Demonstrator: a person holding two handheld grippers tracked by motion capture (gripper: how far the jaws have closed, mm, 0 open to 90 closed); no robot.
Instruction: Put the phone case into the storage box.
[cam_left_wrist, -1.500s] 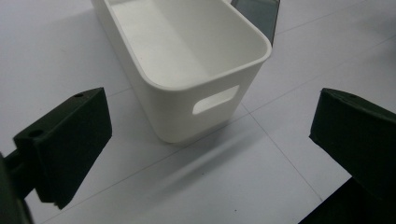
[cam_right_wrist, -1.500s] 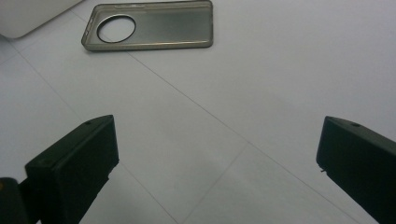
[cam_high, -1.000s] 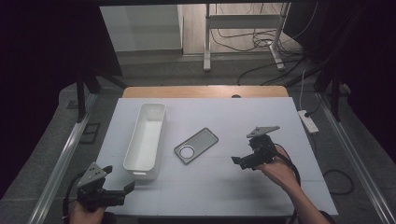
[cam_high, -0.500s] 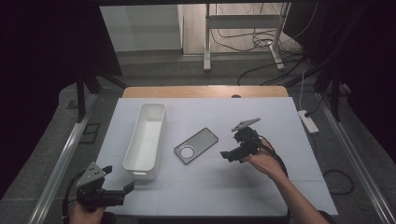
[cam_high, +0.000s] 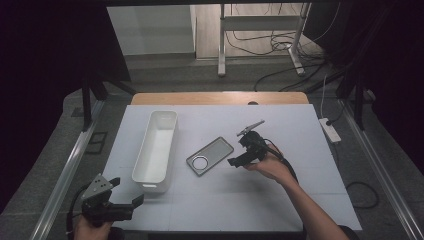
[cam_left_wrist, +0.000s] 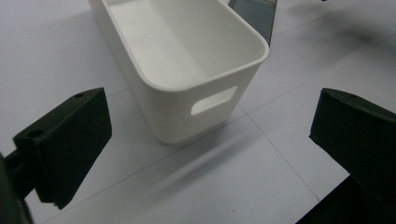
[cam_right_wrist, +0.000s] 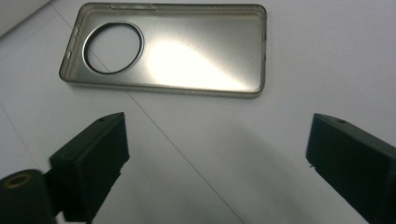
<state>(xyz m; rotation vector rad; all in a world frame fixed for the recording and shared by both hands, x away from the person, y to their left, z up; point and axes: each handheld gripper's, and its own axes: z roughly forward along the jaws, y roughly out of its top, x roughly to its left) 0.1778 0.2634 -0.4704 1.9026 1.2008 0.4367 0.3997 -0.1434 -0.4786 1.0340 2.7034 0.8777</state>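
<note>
A grey translucent phone case (cam_high: 210, 155) with a round camera hole lies flat mid-table, open side up; the right gripper view shows the case (cam_right_wrist: 168, 49) just ahead of the jaws. My right gripper (cam_high: 240, 159) hovers right beside its right end, open and empty (cam_right_wrist: 219, 163). A long white plastic bin (cam_high: 156, 144) stands left of the case, empty inside. My left gripper (cam_high: 131, 202) rests near the table's front left corner, open, pointing at the bin's near end with its handle slot (cam_left_wrist: 214, 100).
The white table (cam_high: 300, 125) has a wooden strip along its far edge. A power strip (cam_high: 329, 129) lies off the right edge. Metal rails flank the table on both sides, and cables trail on the floor behind.
My right gripper has moved left across the table, from the right side up to the phone case's right end. The left gripper has stayed put.
</note>
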